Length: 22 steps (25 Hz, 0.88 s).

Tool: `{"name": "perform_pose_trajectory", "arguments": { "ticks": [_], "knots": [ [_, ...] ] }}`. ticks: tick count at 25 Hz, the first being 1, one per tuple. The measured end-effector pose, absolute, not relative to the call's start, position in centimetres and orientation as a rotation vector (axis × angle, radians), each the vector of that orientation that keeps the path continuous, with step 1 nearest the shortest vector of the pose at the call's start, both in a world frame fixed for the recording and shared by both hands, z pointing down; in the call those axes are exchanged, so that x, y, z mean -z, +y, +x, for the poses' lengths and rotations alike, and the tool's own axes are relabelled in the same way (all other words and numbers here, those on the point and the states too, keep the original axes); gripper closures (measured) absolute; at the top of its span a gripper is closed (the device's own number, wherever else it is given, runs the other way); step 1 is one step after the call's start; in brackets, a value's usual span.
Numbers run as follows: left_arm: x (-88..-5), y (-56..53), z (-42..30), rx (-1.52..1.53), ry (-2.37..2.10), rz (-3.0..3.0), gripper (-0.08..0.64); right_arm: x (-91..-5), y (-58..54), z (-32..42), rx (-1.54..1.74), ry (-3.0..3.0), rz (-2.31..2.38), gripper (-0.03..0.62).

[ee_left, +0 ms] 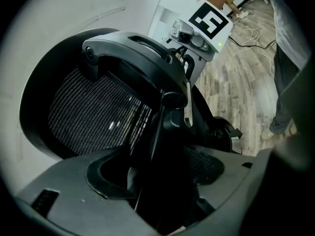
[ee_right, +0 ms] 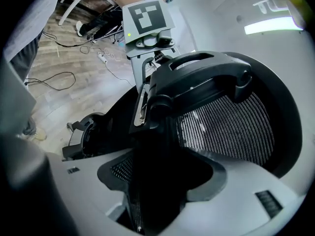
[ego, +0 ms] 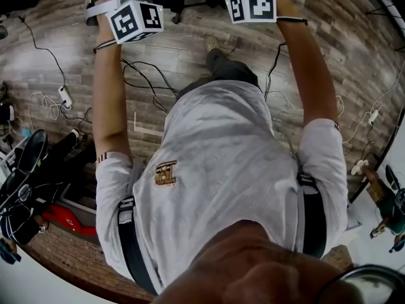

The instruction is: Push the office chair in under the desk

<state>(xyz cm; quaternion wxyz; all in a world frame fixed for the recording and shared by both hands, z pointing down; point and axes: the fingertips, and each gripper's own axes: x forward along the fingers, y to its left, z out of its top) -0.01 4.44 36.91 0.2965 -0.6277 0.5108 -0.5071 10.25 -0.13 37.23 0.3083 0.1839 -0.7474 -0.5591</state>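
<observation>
The black office chair fills both gripper views: its mesh back (ee_left: 93, 117) (ee_right: 231, 127) and moulded top bar (ee_left: 133, 53) (ee_right: 202, 77). My left gripper (ee_left: 170, 132) is closed on the dark edge of the backrest frame, and my right gripper (ee_right: 157, 132) grips the same frame from the other side. Each view shows the other gripper's silver finger (ee_left: 187, 104) (ee_right: 141, 104) pressed on the frame, under its marker cube (ee_left: 209, 21) (ee_right: 146, 16). In the head view only the two cubes (ego: 135, 19) (ego: 251, 5) show at the top edge; the chair is out of frame. No desk is plainly seen.
Loose cables (ego: 145, 75) and a power strip (ego: 65, 95) lie on the wooden floor (ego: 342, 37). My leg and shoe (ego: 218, 56) stand just behind the chair. White furniture (ee_left: 165, 16) stands beyond the chair. Bags and a red object (ego: 69, 220) sit at the left.
</observation>
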Motion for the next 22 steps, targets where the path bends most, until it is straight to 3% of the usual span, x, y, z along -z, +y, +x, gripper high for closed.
{"name": "perform_pose_trajectory", "arguments": {
  "ticks": [22],
  "knots": [
    [-36.4, -13.1, -10.4, 1.385, 1.47, -1.62, 0.216, -36.5, -16.8, 0.1, 1.496, -2.019, 0.498, 0.336]
  ]
}}
